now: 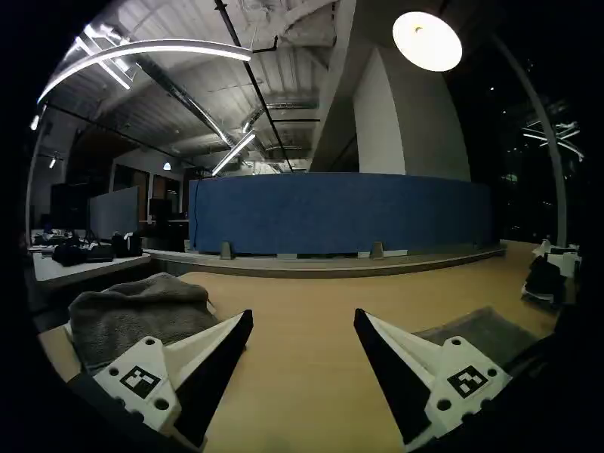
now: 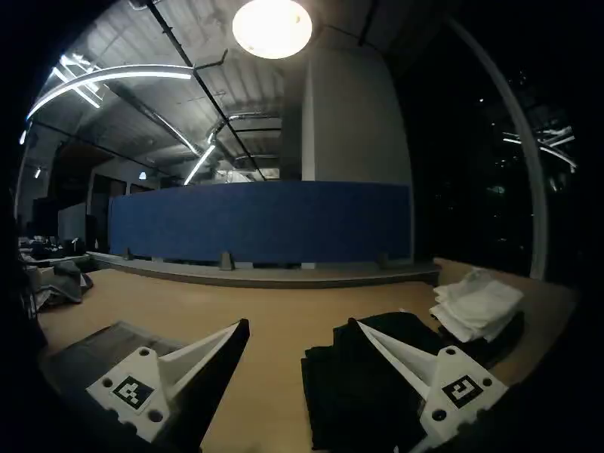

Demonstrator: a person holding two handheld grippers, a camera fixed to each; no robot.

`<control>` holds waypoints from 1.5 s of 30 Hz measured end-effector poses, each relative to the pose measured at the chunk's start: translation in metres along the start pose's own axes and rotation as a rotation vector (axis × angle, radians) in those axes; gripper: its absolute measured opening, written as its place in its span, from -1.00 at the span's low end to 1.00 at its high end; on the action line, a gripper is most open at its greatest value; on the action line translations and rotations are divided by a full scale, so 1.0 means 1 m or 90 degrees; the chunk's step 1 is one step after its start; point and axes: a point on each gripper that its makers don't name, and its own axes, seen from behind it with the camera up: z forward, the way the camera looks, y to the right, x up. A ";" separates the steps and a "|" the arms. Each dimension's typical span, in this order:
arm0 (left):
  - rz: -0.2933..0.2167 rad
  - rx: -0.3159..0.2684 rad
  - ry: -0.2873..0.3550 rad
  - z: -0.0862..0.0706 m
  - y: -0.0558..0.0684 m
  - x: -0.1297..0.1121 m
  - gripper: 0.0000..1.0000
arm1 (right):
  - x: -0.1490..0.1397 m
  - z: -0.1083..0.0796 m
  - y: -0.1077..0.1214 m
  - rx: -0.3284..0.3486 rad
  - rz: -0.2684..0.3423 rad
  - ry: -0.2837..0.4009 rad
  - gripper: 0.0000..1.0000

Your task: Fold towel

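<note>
— Well, left gripper view?
— The left gripper (image 1: 302, 312) gapes wide, holding nothing; a crumpled grey towel (image 1: 136, 313) sits lower left on the wooden table (image 1: 317, 355).
— And the right gripper view?
— The right gripper (image 2: 300, 323) gapes too, empty; black folded towels (image 2: 355, 385) lie lower centre, a white towel (image 2: 476, 302) right.

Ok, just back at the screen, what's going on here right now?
Nothing is gripped at this moment. The left tongs and right tongs are both open above the wooden table. A crumpled grey towel lies ahead-left of the left tongs, a flat grey towel to their right. Folded black towels sit by the right tongs, with a white stack beside them.
</note>
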 end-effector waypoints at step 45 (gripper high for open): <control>0.012 0.006 -0.009 0.001 0.000 -0.002 0.99 | 0.001 0.002 0.000 -0.002 -0.002 0.000 1.00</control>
